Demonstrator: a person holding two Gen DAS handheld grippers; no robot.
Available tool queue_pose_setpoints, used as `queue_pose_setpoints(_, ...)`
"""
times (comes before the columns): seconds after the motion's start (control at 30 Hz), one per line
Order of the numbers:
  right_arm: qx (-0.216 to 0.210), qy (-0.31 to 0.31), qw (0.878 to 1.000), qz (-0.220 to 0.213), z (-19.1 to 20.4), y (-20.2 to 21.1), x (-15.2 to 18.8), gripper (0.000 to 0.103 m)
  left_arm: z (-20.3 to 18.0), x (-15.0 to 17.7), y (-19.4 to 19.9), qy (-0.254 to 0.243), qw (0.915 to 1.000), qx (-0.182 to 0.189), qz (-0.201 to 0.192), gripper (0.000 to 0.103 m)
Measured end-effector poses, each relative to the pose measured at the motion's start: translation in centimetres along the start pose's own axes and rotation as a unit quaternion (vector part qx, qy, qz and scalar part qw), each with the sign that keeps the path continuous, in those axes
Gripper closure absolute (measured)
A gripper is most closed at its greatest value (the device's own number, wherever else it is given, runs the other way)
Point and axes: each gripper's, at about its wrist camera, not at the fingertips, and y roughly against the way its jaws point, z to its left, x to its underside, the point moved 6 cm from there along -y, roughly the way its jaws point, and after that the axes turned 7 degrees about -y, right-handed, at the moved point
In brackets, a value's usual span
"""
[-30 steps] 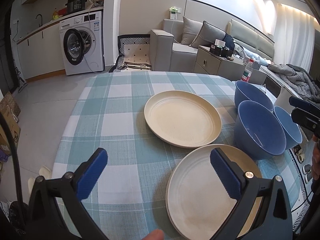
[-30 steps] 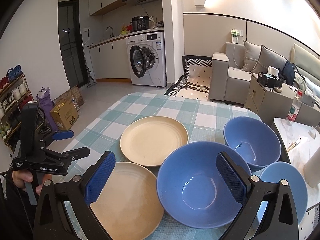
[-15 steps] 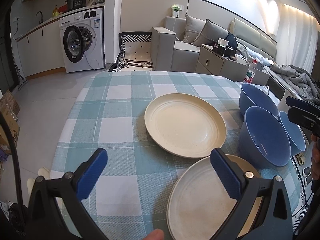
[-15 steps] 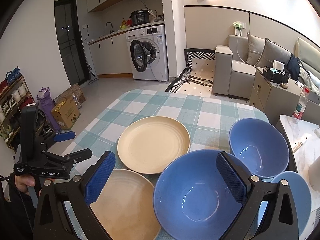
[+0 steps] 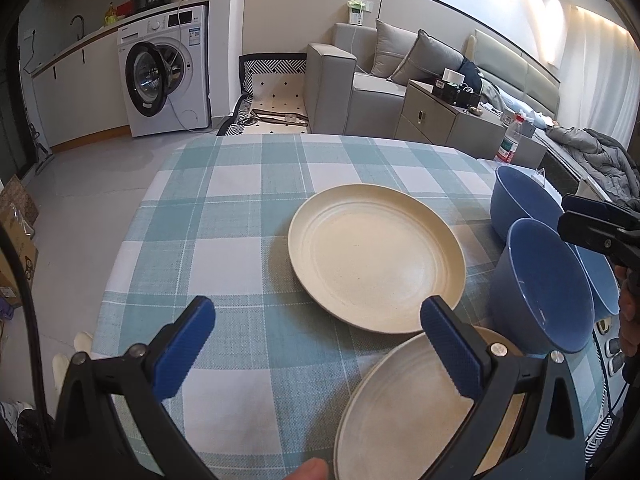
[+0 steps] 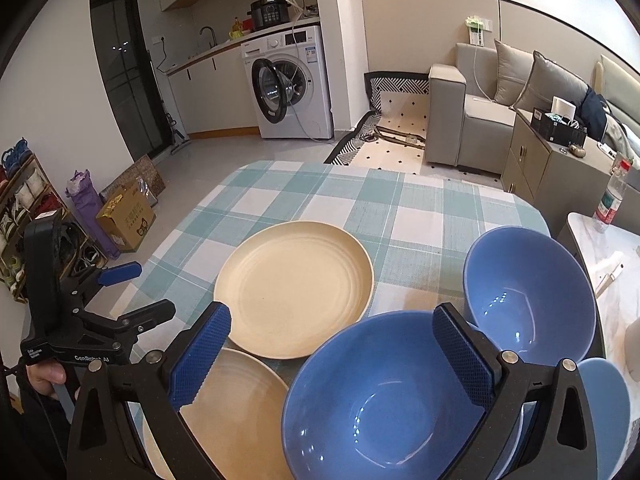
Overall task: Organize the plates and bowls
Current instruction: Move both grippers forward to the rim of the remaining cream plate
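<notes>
Nearby, both wide-open grippers, left gripper [image 5: 316, 350] and right gripper [image 6: 332, 354], over cream plates [image 5: 376, 260] beside crowding blue bowls [image 6: 380, 396].

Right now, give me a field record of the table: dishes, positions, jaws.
surface: table with checked cloth
plates: two cream; far plate, near plate, rims look overlapped
bowls: three blue; near bowl, far bowl, third bowl mostly hidden
stacked: nothing yet
left gripper: jaws open, empty
right gripper: jaws open, above near bowl

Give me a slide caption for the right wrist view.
Open right gripper above the nearest blue bowl, two cream plates alongside.
</notes>
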Motion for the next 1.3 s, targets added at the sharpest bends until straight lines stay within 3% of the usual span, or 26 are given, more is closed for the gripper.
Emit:
queue_pose_setpoints(0.9, -0.011, -0.006, 0.998, 0.061, -1.0, -5.6, -2.1, 0.001, 1.2, -0.4, -4.6, 0.033, 0.998, 0.004, 0.054, 0.002)
queue_pose_setpoints(1.3, -0.025, -0.005, 0.993, 0.113, -0.6, -8.8, -2.1, 0.001, 1.2, -0.4, -5.2, 0.028, 0.9981, 0.016, 0.053, 0.002)
